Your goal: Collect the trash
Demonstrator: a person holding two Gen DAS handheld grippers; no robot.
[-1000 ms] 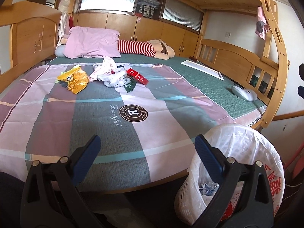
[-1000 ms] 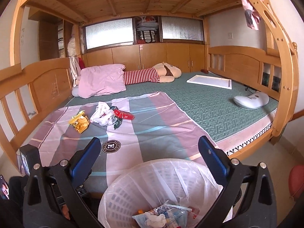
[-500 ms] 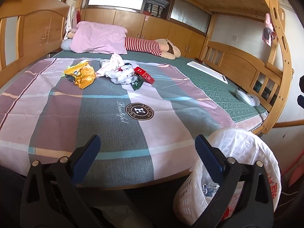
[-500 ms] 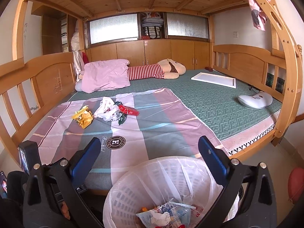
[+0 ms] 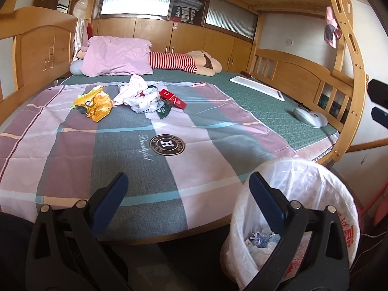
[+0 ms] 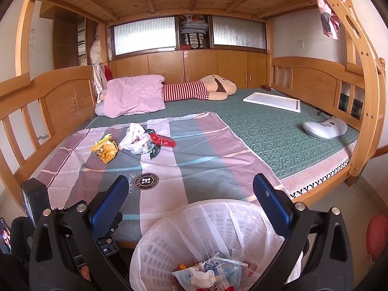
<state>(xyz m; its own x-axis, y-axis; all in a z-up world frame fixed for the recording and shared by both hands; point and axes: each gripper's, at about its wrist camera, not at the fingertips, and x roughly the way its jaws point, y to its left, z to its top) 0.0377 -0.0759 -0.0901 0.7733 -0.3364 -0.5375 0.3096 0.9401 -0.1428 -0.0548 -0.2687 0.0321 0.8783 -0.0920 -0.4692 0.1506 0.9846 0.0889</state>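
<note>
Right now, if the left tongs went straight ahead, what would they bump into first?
Probably the pink, grey and teal striped cotton sheet on the bed. The open left tongs point low over it, roughly at its round dark logo; nothing else lies in between. The trash pile sits farther back, though depth is uncertain.

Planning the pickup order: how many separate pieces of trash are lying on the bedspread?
4 visible: a yellow wrapper farthest left, a crumpled white bag pile in the middle, a red box at its right, a dark green wrapper just in front. The pile may hide more.
</note>
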